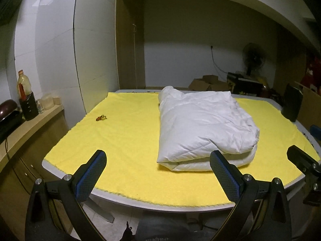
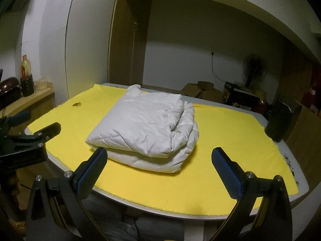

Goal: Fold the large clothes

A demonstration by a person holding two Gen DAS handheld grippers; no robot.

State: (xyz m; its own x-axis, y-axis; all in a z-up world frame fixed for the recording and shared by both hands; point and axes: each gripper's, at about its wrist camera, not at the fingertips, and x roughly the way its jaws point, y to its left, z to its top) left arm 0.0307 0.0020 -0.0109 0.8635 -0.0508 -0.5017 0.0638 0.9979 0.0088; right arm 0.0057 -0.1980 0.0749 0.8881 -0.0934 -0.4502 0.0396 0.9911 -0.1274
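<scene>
A white padded garment (image 1: 200, 126) (image 2: 146, 128) lies folded into a thick bundle on the yellow cloth (image 1: 124, 140) (image 2: 226, 140) that covers the table. My left gripper (image 1: 158, 160) is open above the table's near edge, left of the bundle's front corner, with nothing between its fingers. My right gripper (image 2: 160, 158) is open too, its left finger (image 2: 94, 170) just in front of the bundle's near edge, apart from it. The right gripper's tip shows at the right edge of the left wrist view, and the left gripper's tip at the left edge of the right wrist view.
A small orange-brown scrap (image 1: 101, 117) lies on the cloth at the left. A counter (image 1: 30, 124) with a bottle (image 1: 24, 86) and jars runs along the left wall. A dark chair back (image 2: 280, 120) stands at the table's right side. Cardboard boxes (image 2: 200, 92) and a fan (image 2: 254, 68) sit behind.
</scene>
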